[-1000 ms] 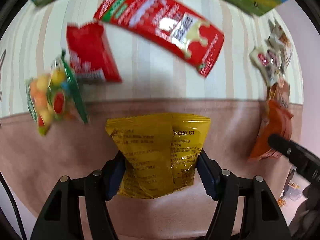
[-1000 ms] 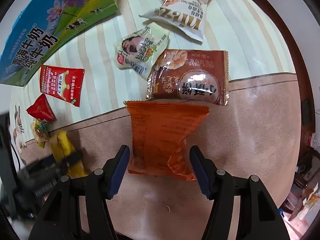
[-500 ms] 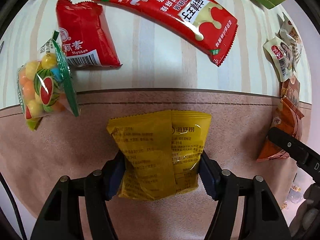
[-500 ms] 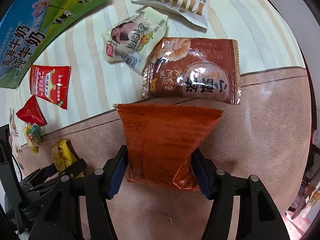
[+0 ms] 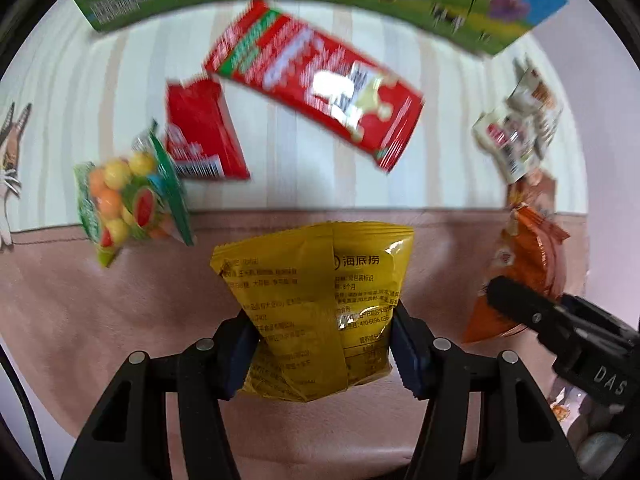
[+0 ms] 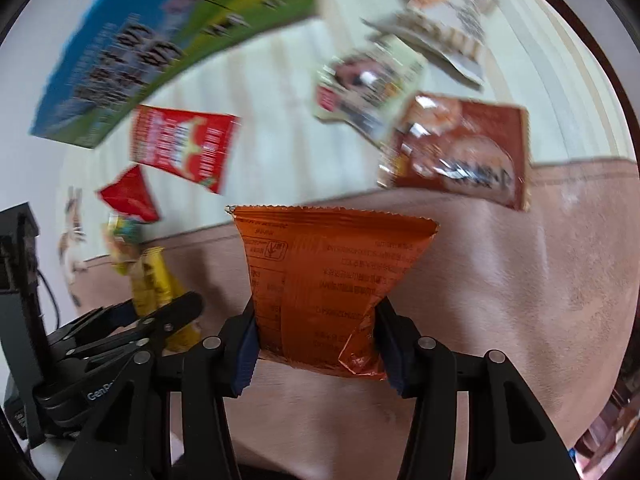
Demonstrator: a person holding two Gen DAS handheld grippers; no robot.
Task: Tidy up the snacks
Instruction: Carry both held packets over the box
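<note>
My left gripper is shut on a yellow snack packet and holds it above the pink strip of the table. My right gripper is shut on an orange snack packet and holds it above the same pink strip. In the left wrist view the orange packet and the right gripper show at the right edge. In the right wrist view the yellow packet and the left gripper show at lower left.
On the striped cloth lie a long red packet, a small red packet, a fruit-candy bag, a brown packet, a pale packet and a white packet. A blue-green milk carton box stands at the back.
Both grippers have lifted and pulled back with their packets, so the snacks on the cloth look smaller and farther, and the box has come into view. Both views are motion-blurred now.
</note>
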